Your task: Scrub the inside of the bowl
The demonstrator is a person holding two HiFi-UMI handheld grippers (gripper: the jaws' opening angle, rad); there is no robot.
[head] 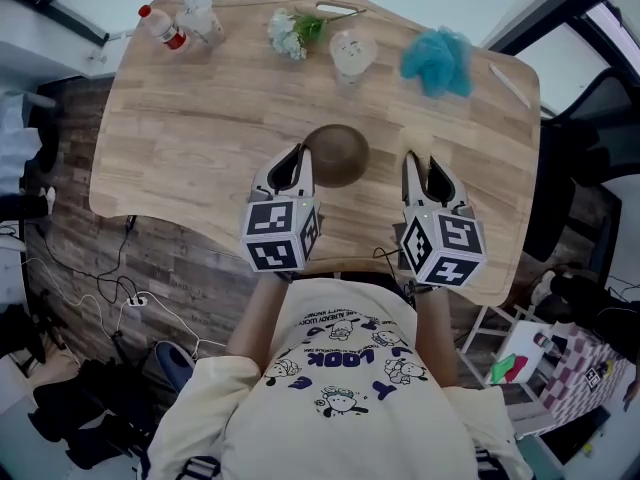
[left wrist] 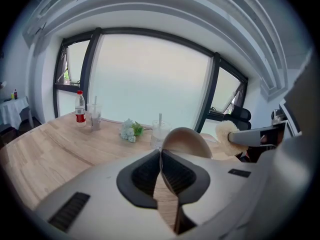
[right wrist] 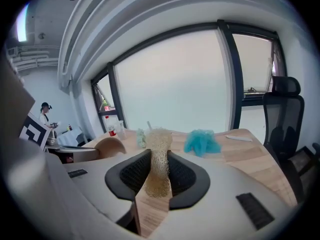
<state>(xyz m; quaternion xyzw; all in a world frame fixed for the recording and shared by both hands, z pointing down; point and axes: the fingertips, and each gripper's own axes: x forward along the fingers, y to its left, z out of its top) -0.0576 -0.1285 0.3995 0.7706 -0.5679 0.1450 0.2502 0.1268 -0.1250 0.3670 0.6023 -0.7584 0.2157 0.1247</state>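
Left gripper [left wrist: 161,153] clamps bowl [left wrist: 189,138], right gripper [right wrist: 159,155] scrubber [right wrist: 159,136]

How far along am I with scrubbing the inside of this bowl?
Done: the left gripper is clamped on the rim of the bowl, and the right gripper grips the mesh scrubber. In hand: the scrubber is held right of the bowl, outside it. Left: bringing it inside and scrubbing.

Person wears a cream short-sleeved T-shirt [head: 345,388] printed with dark-blue lettering and small cartoon figures. Left gripper [head: 300,156] and right gripper [head: 418,160] have pale grey-white moulded shells. Black ribbed pads [left wrist: 145,176] line the jaws, and dark slotted insets sit on the shells. Each carries a cube with black-and-white square markers: left cube [head: 280,234], right cube [head: 442,250].
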